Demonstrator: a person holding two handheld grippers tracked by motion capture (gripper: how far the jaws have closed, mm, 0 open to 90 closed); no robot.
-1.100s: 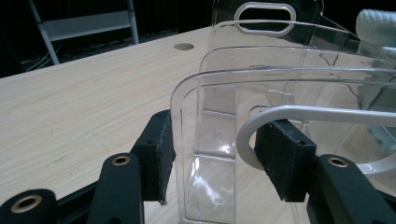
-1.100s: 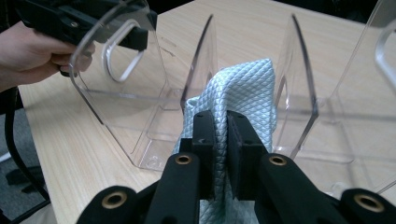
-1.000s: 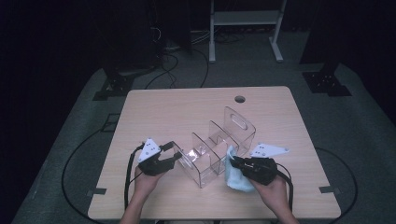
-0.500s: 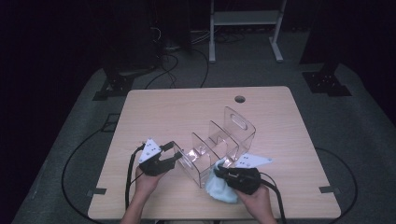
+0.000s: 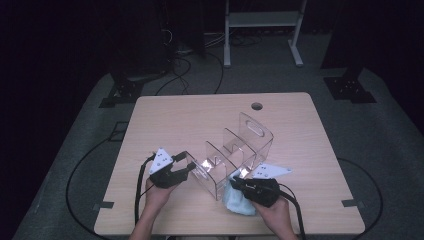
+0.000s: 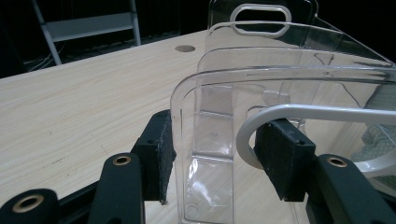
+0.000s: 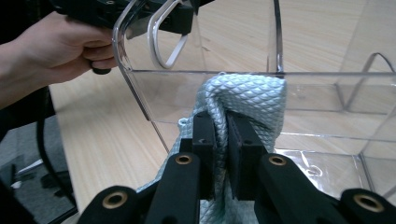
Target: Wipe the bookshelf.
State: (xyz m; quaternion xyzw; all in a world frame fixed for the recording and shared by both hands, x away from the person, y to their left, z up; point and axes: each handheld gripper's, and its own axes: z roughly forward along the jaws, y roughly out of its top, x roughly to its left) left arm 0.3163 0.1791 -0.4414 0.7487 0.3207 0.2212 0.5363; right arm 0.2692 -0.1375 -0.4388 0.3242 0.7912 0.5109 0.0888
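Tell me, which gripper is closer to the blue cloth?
The right gripper. It is shut on the blue cloth, pressing it against the clear organizer. The left gripper is at the organizer's opposite side, its jaws around the end wall, away from the cloth.

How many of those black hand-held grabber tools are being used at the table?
2. The left gripper clamps the near-left end of the clear plastic organizer; the right gripper pinches a light blue cloth against its near side.

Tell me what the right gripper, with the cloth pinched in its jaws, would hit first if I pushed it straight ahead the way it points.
Most likely the clear organizer: the right gripper holds the light blue cloth bunched against its near transparent wall, so the cloth would press into that wall first. Depth is hard to judge, but they seem already touching.
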